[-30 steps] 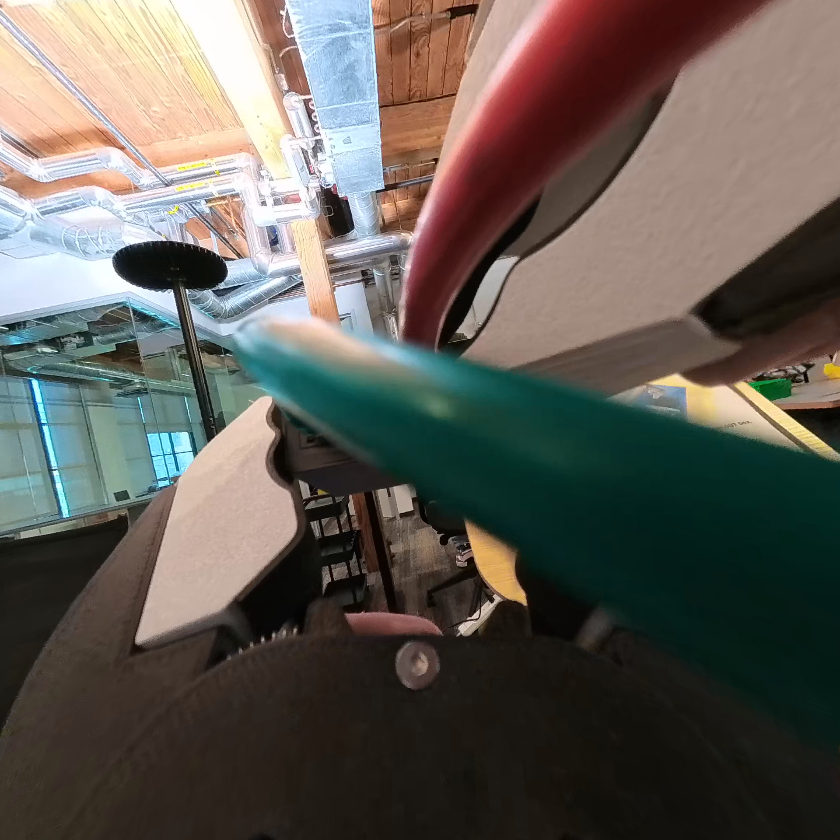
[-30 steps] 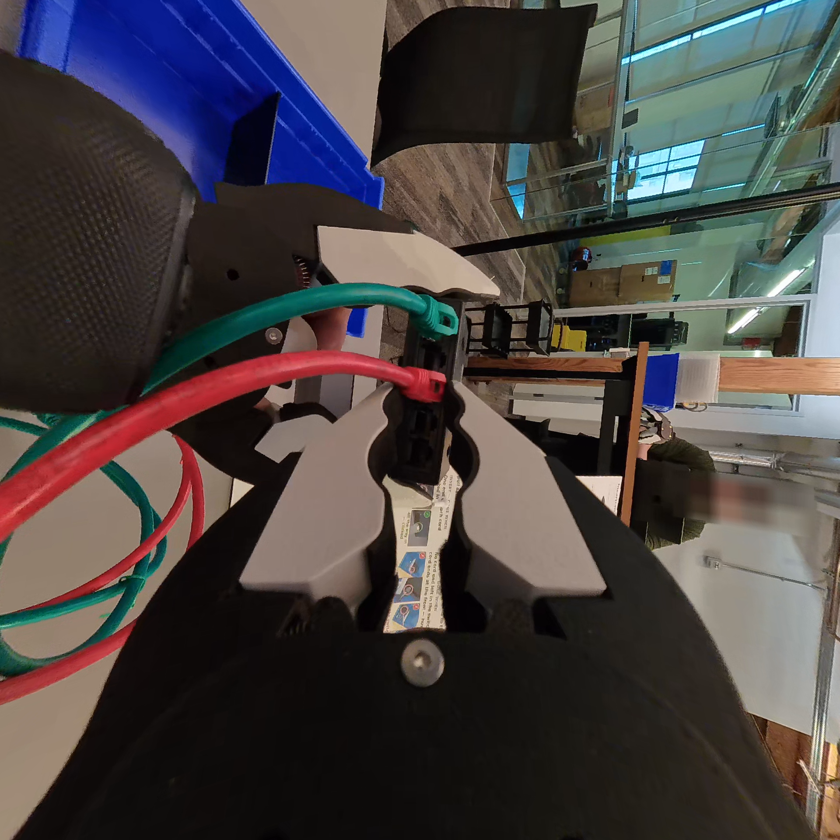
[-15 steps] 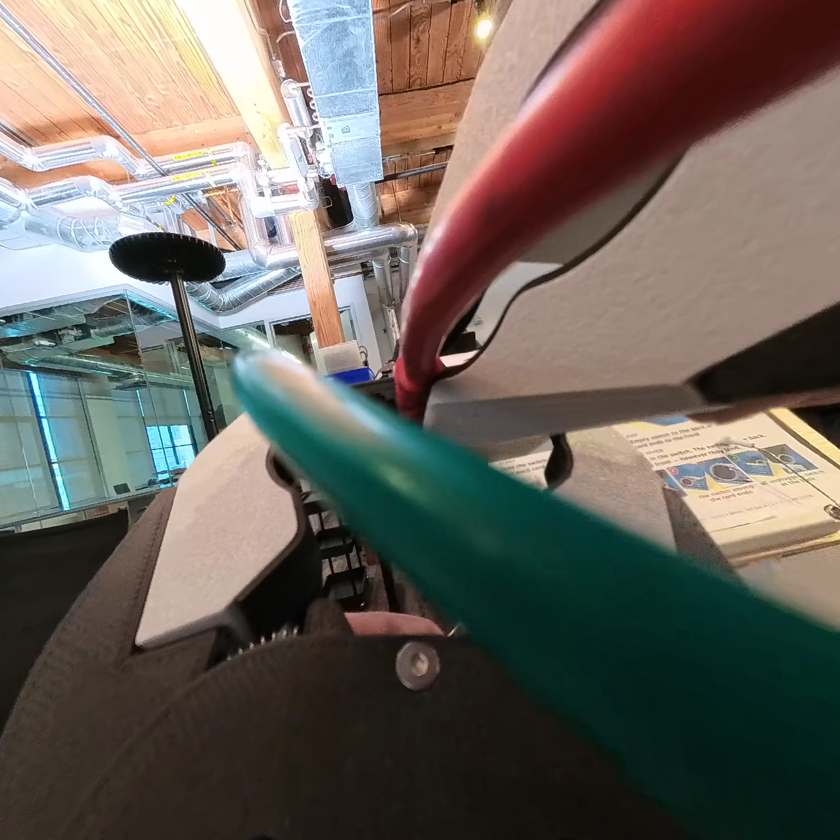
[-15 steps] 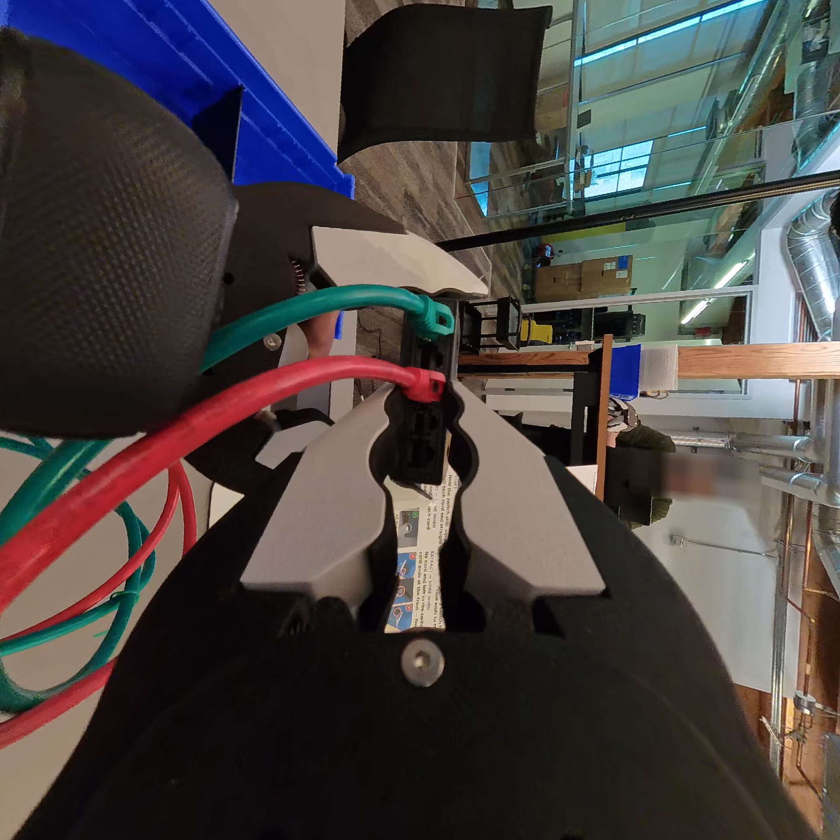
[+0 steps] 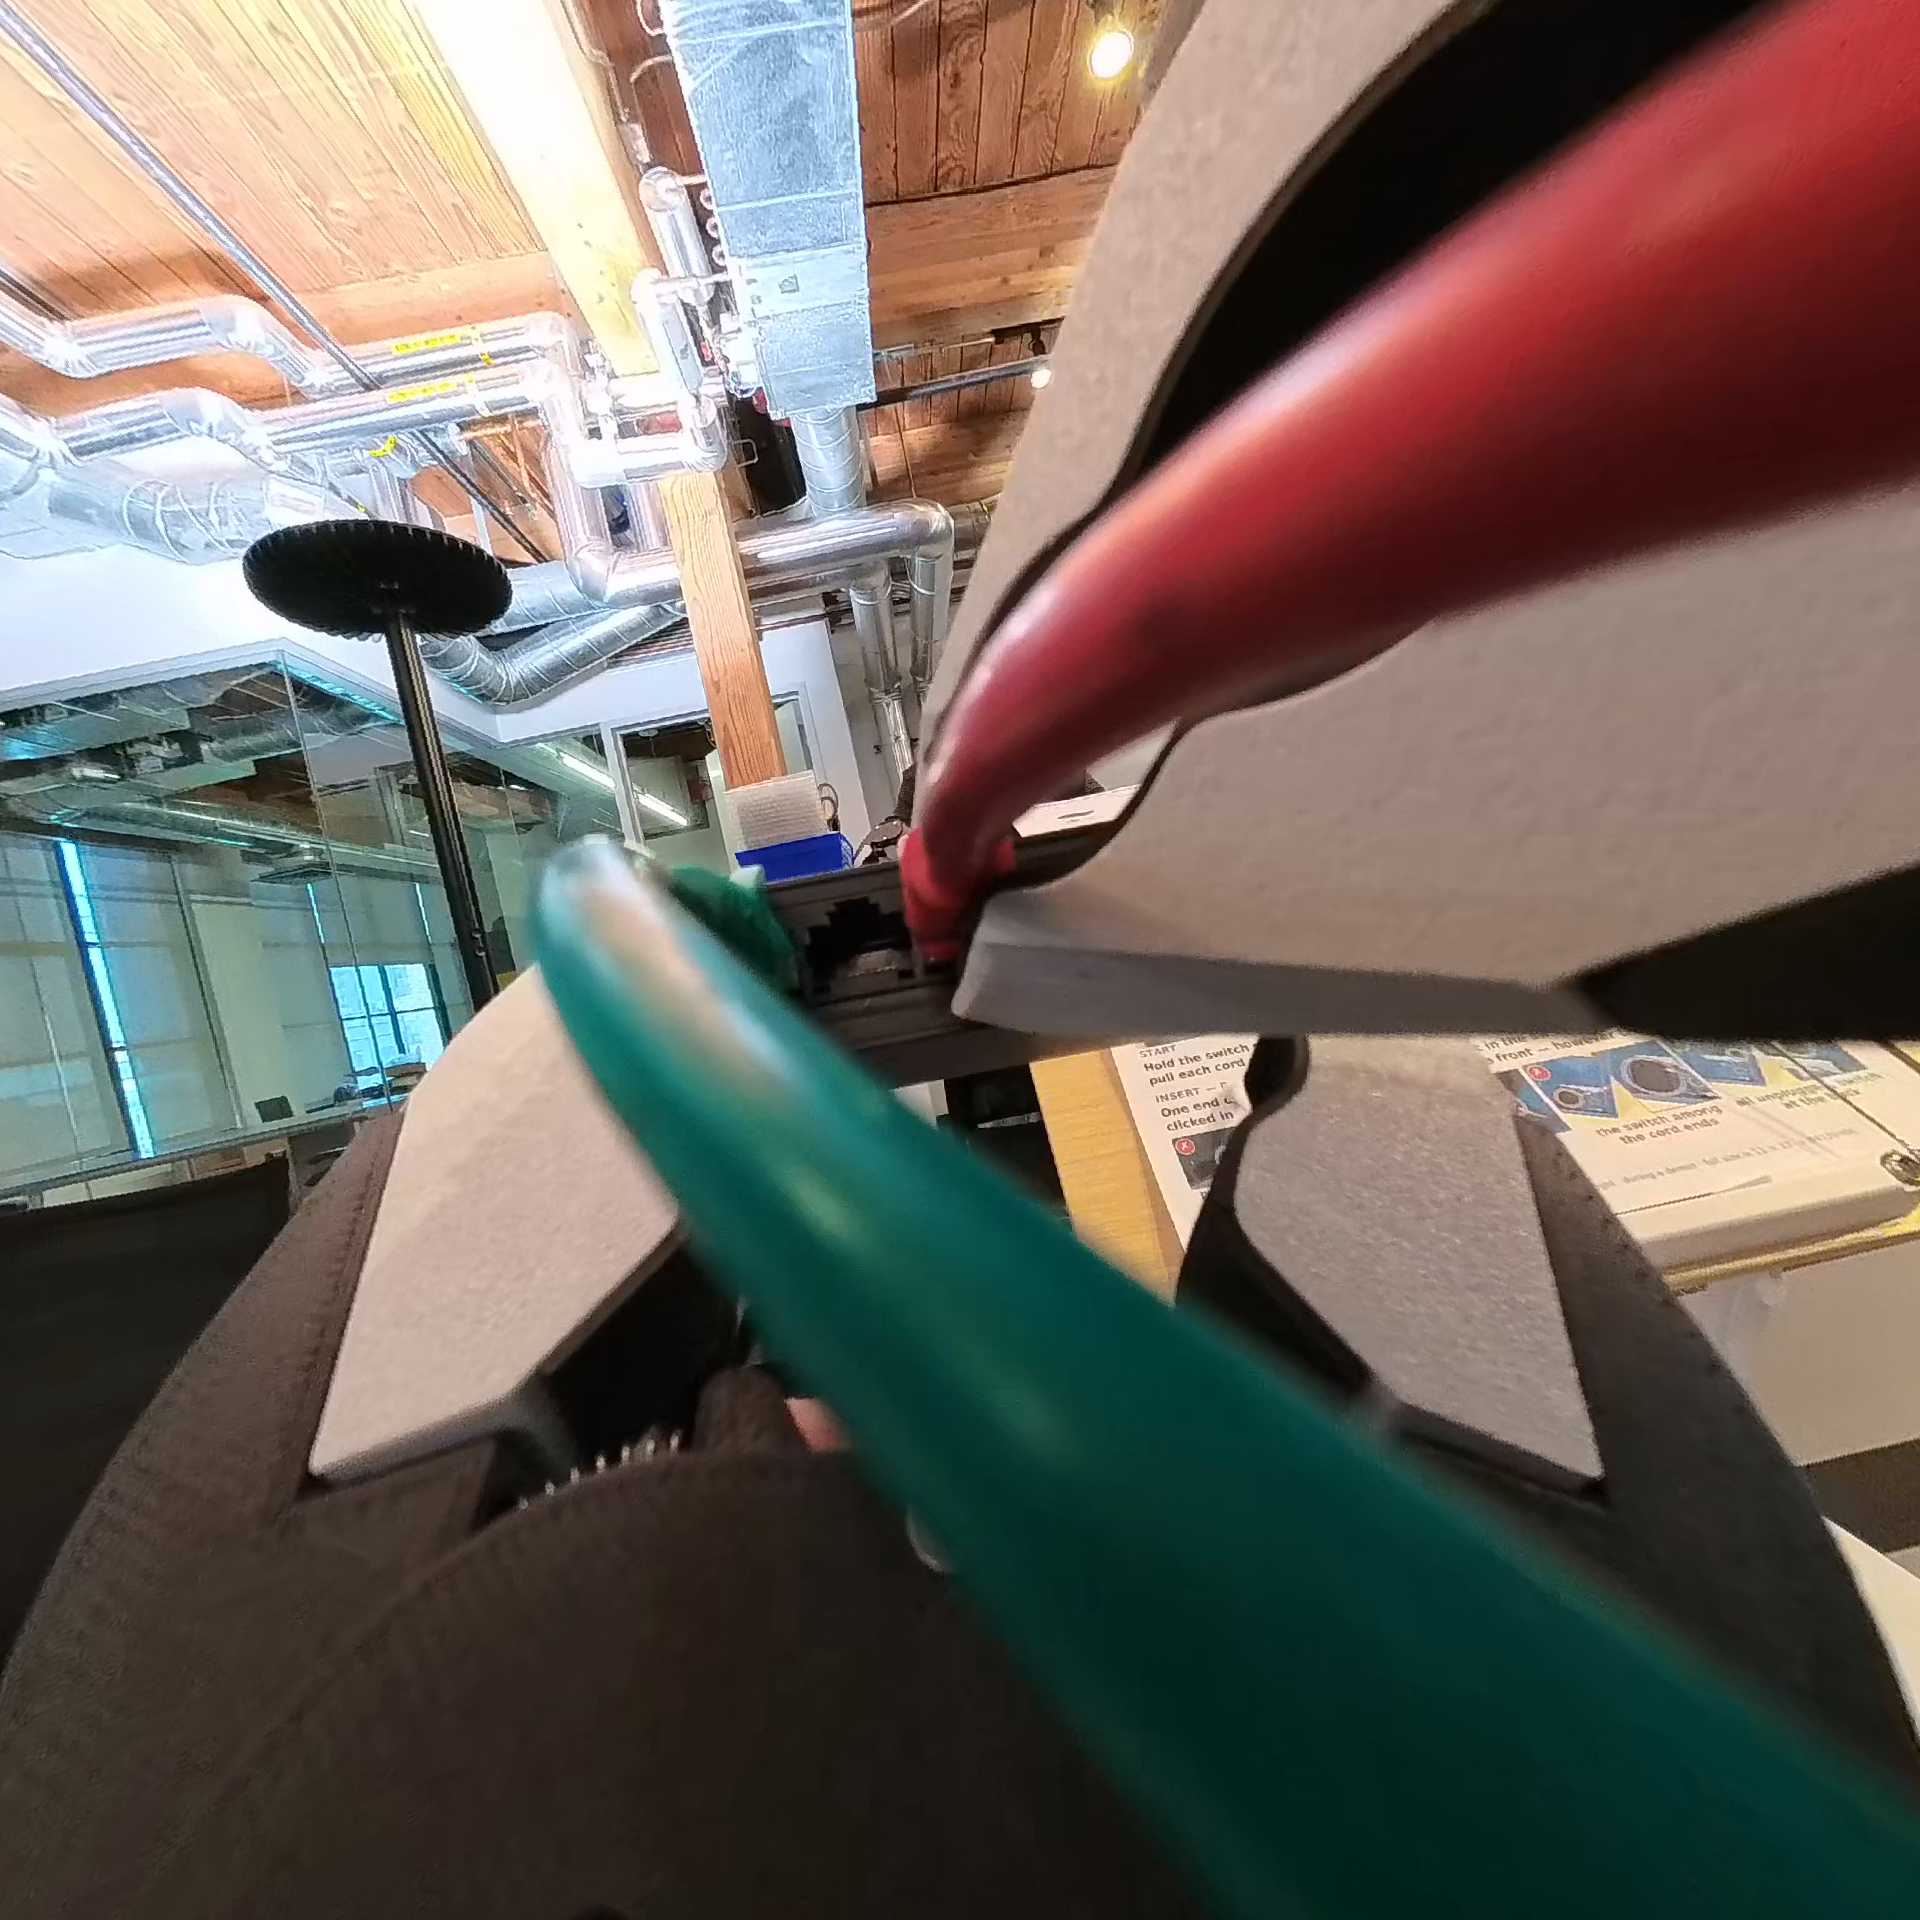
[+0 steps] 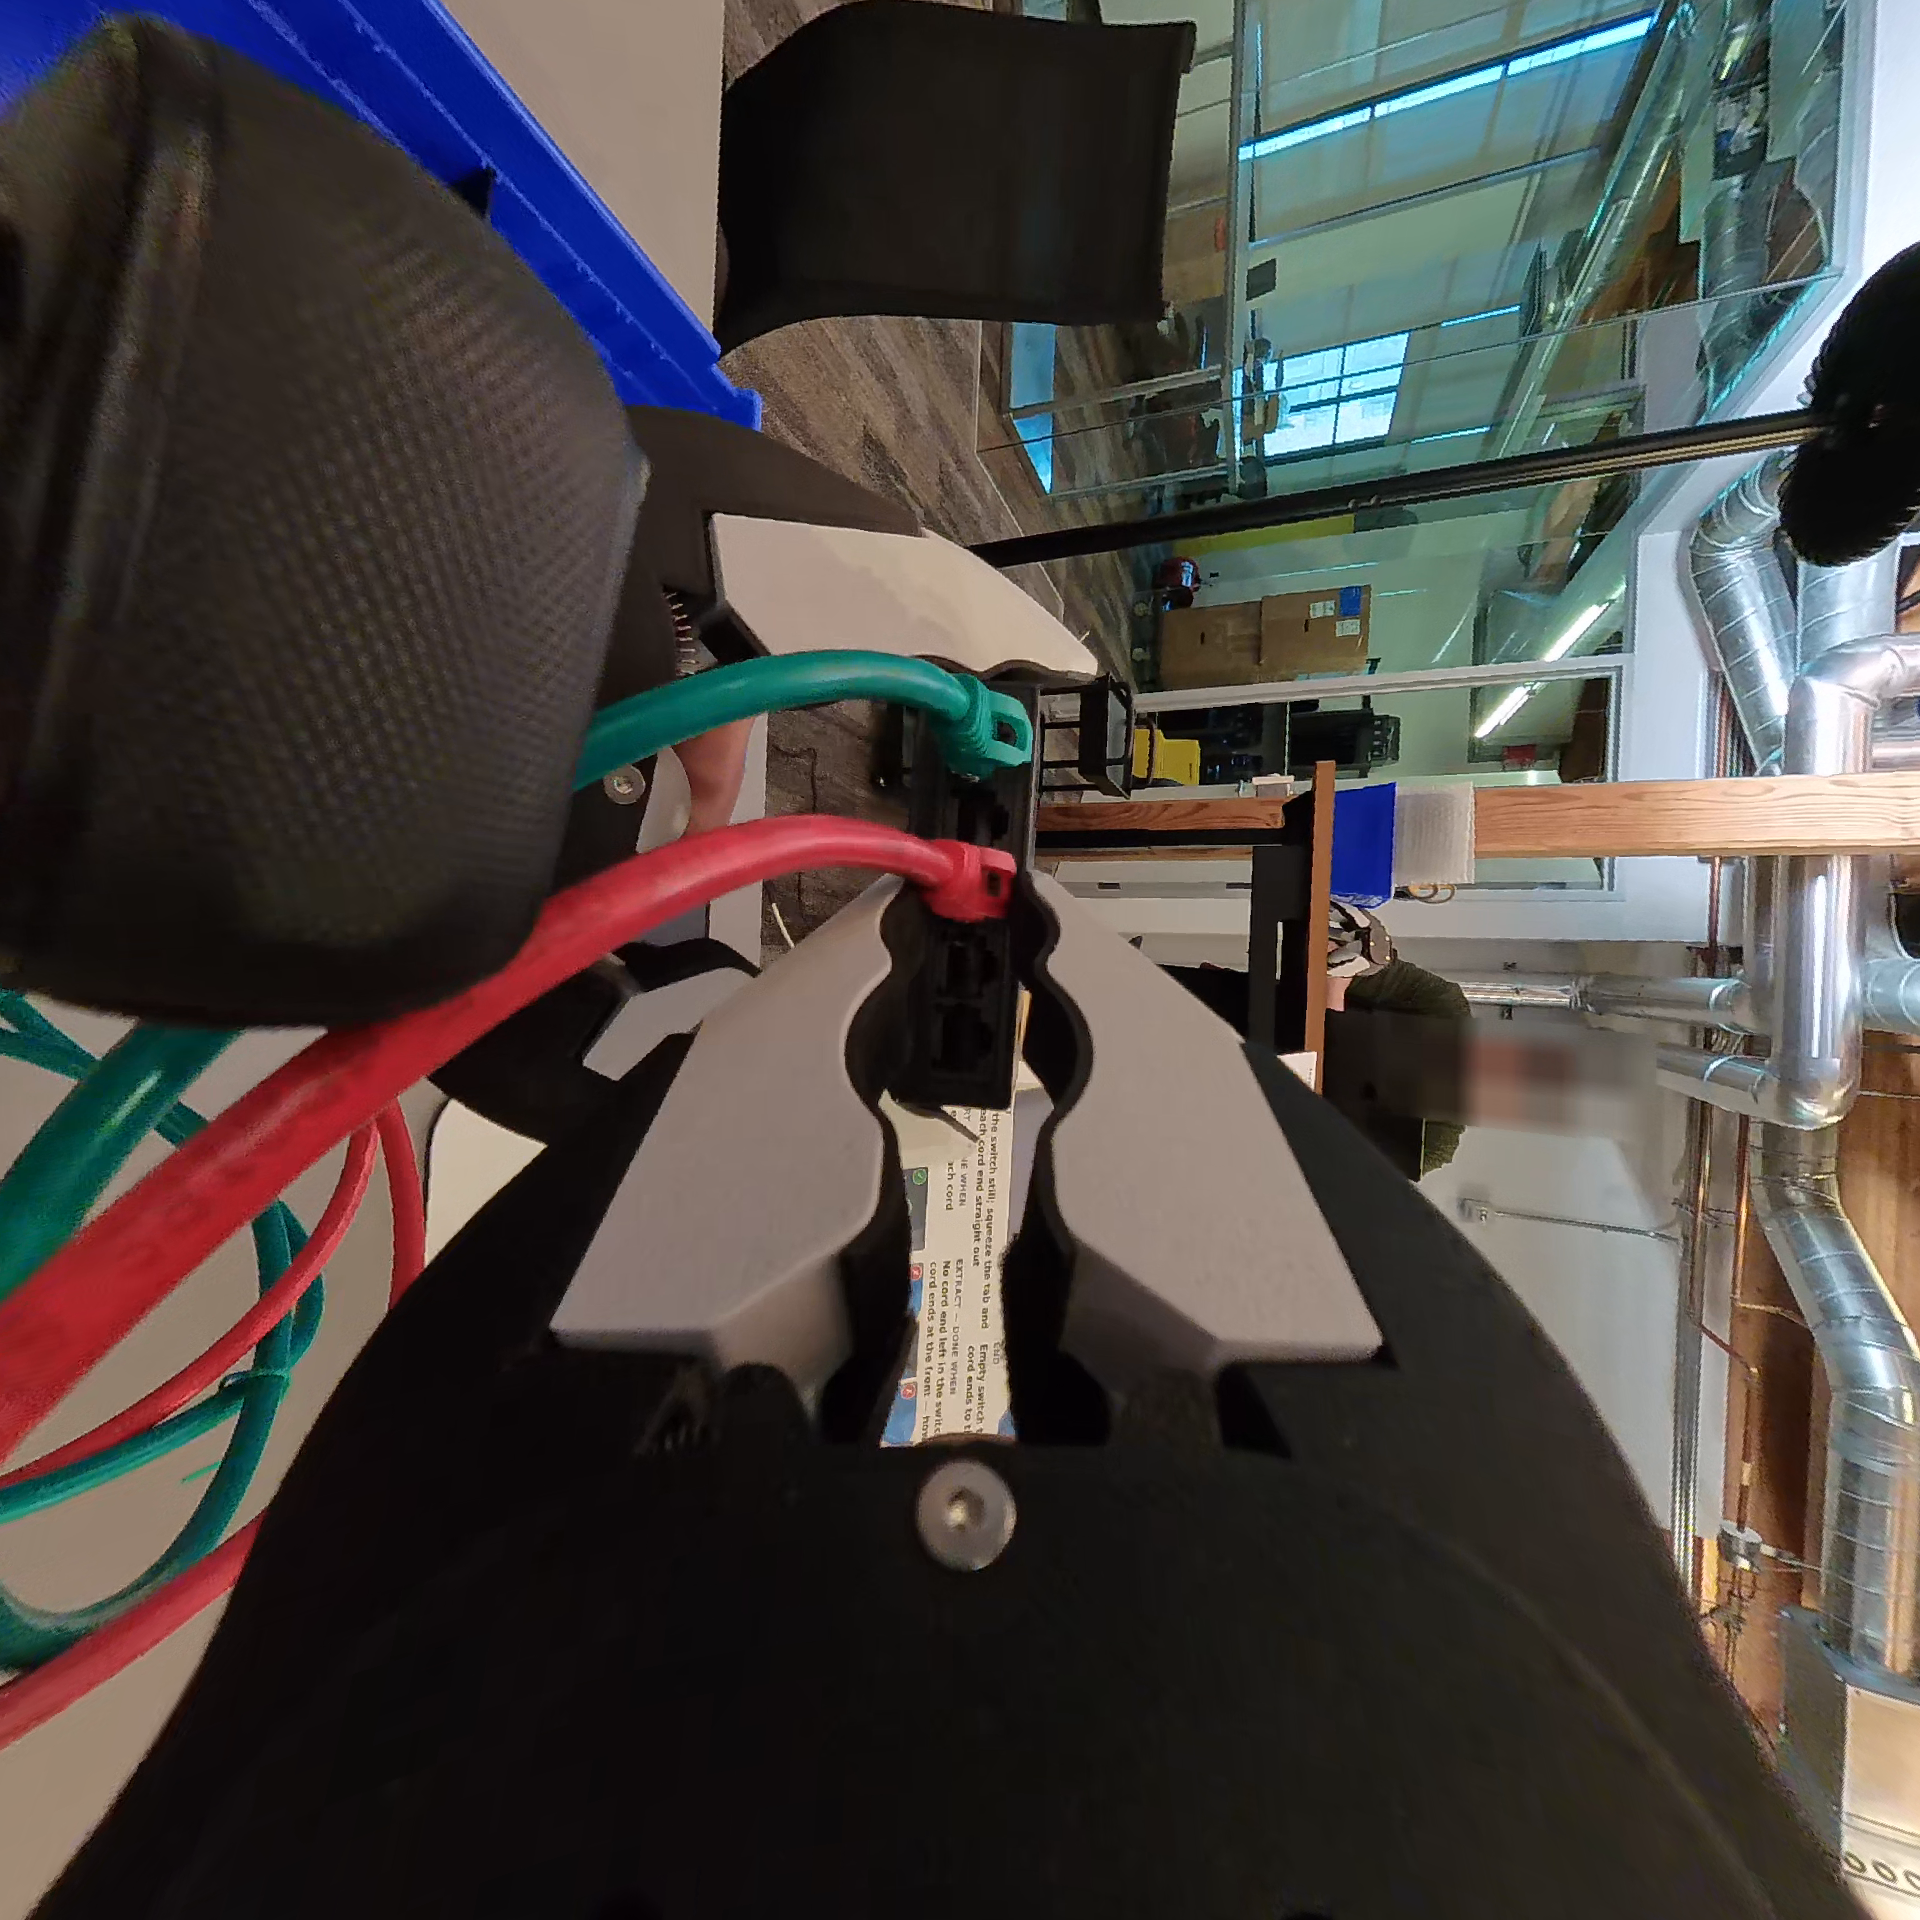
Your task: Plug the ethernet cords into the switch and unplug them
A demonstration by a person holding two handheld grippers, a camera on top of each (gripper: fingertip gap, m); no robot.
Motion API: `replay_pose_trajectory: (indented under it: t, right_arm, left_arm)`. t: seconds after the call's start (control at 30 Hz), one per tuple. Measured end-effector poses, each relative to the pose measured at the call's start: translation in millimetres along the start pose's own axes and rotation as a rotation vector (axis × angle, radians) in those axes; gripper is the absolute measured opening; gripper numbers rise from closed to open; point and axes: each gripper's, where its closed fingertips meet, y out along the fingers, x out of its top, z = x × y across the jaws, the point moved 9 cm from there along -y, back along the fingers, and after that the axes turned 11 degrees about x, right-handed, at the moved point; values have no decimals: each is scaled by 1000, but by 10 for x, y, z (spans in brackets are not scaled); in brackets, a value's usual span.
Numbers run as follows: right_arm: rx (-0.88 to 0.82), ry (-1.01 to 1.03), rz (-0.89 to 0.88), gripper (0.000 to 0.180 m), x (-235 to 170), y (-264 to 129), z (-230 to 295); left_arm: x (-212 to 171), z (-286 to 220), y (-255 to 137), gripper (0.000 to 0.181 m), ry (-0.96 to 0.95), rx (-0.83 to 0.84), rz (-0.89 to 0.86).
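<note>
In the left wrist view, the left gripper [image 5: 883, 997] points up toward a wooden ceiling with silver pipes [image 5: 499, 416]. Its left finger [image 5: 520, 1226] is far from its right finger [image 5: 1392, 1236], so the jaws are wide apart and grip nothing. A green cord [image 5: 935, 1299] runs between them to its plug [image 5: 743, 920] in the switch [image 5: 862, 966]. To the right, a red cord [image 5: 1351, 499] bends down to its plug [image 5: 940, 894] in the same switch, one empty port between them. The grey fingers of the other gripper hold the switch there. Below them lies a printed sheet [image 5: 1683, 1112]

In the right wrist view, coils of green cord [image 6: 156, 1455] and red cord [image 6: 260, 1143] lie at the left on the table [image 6: 83, 1195], below the left gripper [image 6: 914, 748] and a blue bin [image 6: 540, 166]. The green plug [image 6: 982, 722] sits in the far port of the switch [image 6: 971, 997], the red plug [image 6: 971, 878] in a middle port. The right gripper [image 6: 966, 935] is closed on the switch, one finger [image 6: 748, 1132] on each face, and holds it above the table. At the far right stand a wooden beam [image 6: 1683, 816] and a person [image 6: 1392, 1049]
</note>
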Motion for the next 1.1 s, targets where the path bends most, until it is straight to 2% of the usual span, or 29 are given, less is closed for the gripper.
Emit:
replay_pose_trajectory:
  t: [0.63, 0.67, 0.7, 1.1]
  right_arm:
    - [-19, -42, 0, 11, -18, -47, 7]
    - [-15, -41, -1, 11, -19, -55, 5]
    - [-16, -42, -3, 11, -19, -61, 5]
    - [48, 31, -74, 10, -99, -136, -39]
  left_arm:
    - [44, -25, -16, 110, 11, -6, -13]
    - [48, -28, -19, 114, 15, -6, -16]
    - [54, -29, -21, 110, 17, -5, -18]
    - [87, -70, -42, 109, 51, -13, -36]
